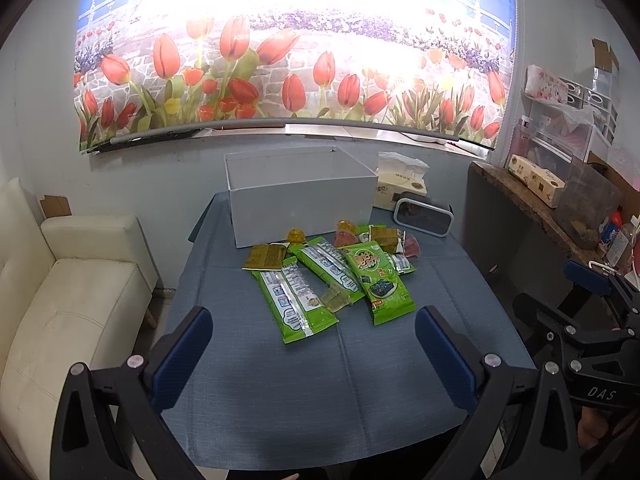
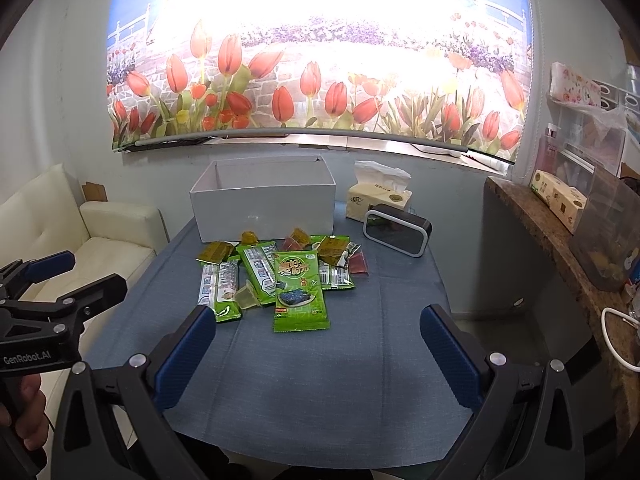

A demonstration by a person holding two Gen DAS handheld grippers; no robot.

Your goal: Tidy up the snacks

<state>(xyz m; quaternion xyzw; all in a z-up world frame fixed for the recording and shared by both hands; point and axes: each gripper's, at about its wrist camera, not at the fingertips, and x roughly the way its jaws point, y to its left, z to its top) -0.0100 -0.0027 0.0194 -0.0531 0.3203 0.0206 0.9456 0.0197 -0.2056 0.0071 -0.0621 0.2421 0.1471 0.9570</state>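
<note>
The fingers of the left gripper are spread wide and hold nothing; they hover above the near part of the worktop, which has a blue cloth on it. The fingers of the right gripper are also spread wide and empty, above the same near part. The snacks lie in a loose pile at the middle of the worktop, in front of both grippers: several green packets, some partly over each other, small gold packets and little jelly cups. Just behind the pile stands an open white box. To the right of the box are a tissue pack and a small dark clock.
</note>
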